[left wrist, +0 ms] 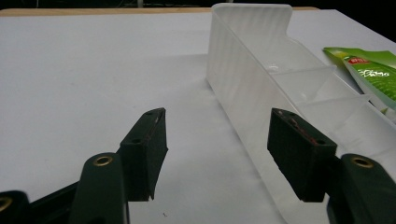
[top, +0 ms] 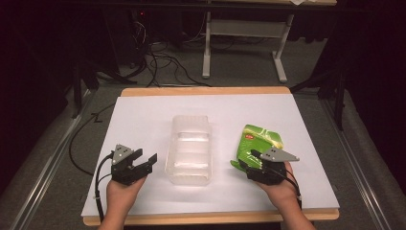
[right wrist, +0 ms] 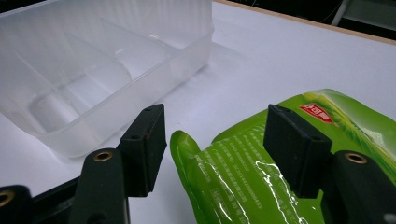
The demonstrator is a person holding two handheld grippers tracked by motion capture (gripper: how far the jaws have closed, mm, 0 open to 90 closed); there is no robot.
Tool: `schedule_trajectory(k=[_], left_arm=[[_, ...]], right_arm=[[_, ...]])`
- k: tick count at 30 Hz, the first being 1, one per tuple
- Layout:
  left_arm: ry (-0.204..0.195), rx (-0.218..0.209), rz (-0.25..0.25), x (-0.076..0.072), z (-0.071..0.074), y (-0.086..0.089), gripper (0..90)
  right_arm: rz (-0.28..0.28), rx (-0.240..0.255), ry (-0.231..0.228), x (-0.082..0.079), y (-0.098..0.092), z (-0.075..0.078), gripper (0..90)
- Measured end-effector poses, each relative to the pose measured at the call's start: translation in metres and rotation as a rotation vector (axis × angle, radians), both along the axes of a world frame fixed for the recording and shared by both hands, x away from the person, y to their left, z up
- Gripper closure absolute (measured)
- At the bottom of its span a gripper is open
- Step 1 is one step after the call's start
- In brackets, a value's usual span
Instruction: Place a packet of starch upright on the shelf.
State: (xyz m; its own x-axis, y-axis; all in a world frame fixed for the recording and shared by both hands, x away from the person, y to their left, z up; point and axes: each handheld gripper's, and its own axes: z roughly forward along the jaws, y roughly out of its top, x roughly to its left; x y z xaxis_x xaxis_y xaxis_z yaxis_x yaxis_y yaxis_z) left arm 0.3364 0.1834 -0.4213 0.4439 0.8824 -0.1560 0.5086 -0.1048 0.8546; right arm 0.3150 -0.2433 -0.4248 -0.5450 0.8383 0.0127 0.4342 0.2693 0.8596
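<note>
Green pouch near end under right gripper

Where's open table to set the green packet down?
Bare white sheet spreads left of the clear bin, and a strip runs behind it. It is crowded at the right: green packet under the right tool.

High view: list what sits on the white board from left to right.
Left gripper → clear bin → green pouch, with the right gripper at the pouch's near end.
</note>
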Motion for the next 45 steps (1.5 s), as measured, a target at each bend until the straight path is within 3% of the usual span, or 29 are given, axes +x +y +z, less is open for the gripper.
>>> schedule_trajectory(k=[19, 25, 27, 30, 31, 32, 33, 34, 37, 38, 40, 45], left_arm=[[0.012, 0.034, -0.035, 0.001, -0.002, 0.000, 39.4], [0.020, 0.047, -0.051, 0.001, 0.004, -0.001, 37.0], [0.040, 0.051, -0.048, 0.004, 0.006, 0.000, 35.6], [0.062, 0.109, -0.023, 0.007, 0.001, 0.010, 34.0], [0.062, 0.109, -0.023, 0.007, 0.001, 0.010, 33.2], [0.075, 0.068, -0.003, 0.007, -0.009, 0.017, 32.2], [0.075, 0.068, -0.003, 0.007, -0.009, 0.017, 31.7], [0.101, 0.012, -0.002, 0.007, -0.016, 0.021, 31.6], [0.096, 0.002, -0.013, 0.007, -0.016, 0.021, 29.0], [0.070, 0.021, -0.019, 0.005, -0.014, 0.020, 29.0], [0.057, 0.062, -0.031, 0.002, -0.015, 0.020, 28.5], [0.043, 0.097, -0.025, 0.003, -0.016, 0.023, 28.0]], right_arm=[[-0.002, -0.004, 0.014, 0.004, -0.009, -0.003, 39.2], [-0.003, 0.000, 0.013, 0.004, -0.010, -0.002, 38.2], [-0.006, 0.002, 0.012, 0.005, -0.012, -0.001, 37.2], [-0.012, 0.009, 0.016, 0.005, -0.015, 0.000, 35.6], [-0.012, 0.009, 0.016, 0.005, -0.015, 0.000, 35.6], [-0.016, 0.014, 0.011, 0.006, -0.017, 0.000, 35.2], [-0.016, 0.014, 0.011, 0.006, -0.017, 0.000, 35.2], [-0.021, 0.018, 0.005, 0.010, -0.020, 0.002, 35.0], [-0.040, 0.016, 0.003, 0.016, -0.023, 0.005, 35.0], [-0.045, 0.015, 0.001, 0.018, -0.024, 0.006, 35.1], [-0.079, 0.031, 0.000, 0.032, -0.029, 0.010, 36.2], [-0.140, 0.025, 0.014, 0.050, -0.036, 0.015, 37.1]])
